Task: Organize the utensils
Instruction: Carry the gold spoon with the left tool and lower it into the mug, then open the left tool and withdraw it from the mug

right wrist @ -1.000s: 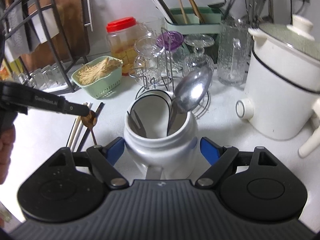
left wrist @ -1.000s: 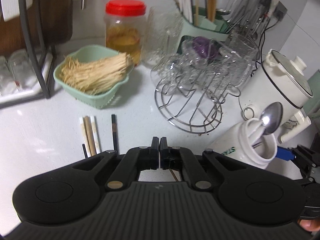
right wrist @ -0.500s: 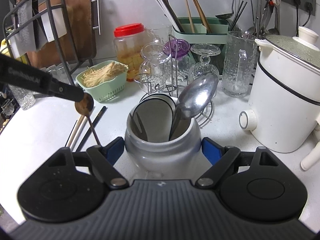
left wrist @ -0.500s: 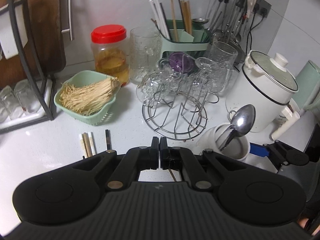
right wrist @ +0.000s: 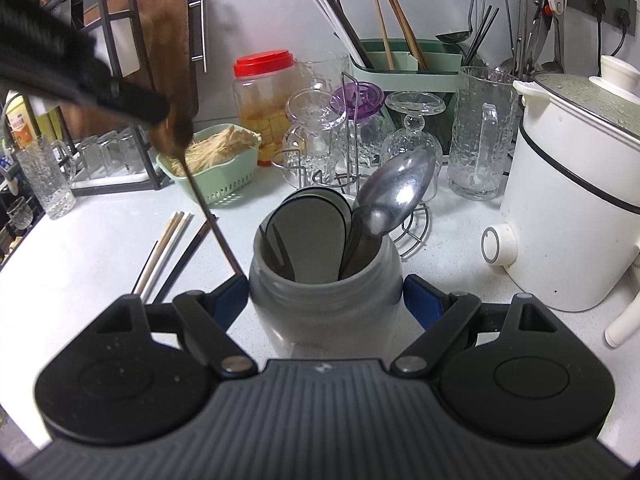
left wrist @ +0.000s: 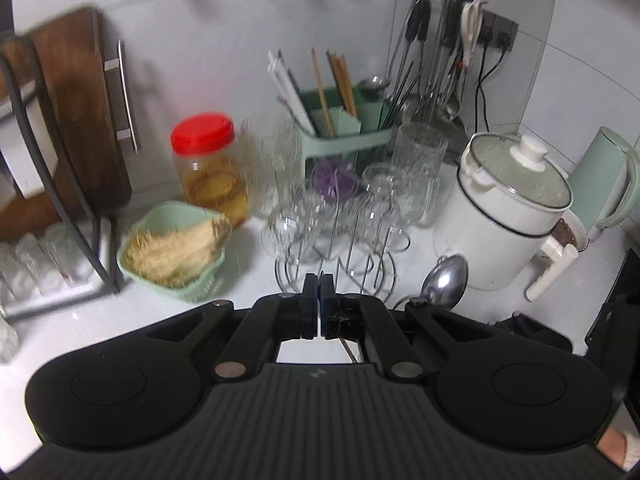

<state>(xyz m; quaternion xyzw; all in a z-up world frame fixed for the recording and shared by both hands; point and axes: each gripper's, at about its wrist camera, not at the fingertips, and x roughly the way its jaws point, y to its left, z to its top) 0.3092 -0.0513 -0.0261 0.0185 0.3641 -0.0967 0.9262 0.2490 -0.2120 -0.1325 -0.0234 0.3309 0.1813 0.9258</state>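
Observation:
My right gripper has its blue pads against both sides of a pale ceramic jar on the counter. A metal spoon and dark flat utensils stand in the jar. My left gripper is shut on a small wooden spoon. In the right wrist view that gripper comes in from the upper left. The spoon's thin handle slants down towards the jar's left side. Several chopsticks lie on the counter left of the jar. The metal spoon also shows in the left wrist view.
A green basket of noodles, a red-lidded jar and a wire rack of glasses stand behind the jar. The white cooker is at the right, a green utensil caddy at the back wall, a dish rack at the left.
My left gripper has risen with the wooden spoon, and the chopsticks have dropped out of its view. The right gripper has stayed at the jar.

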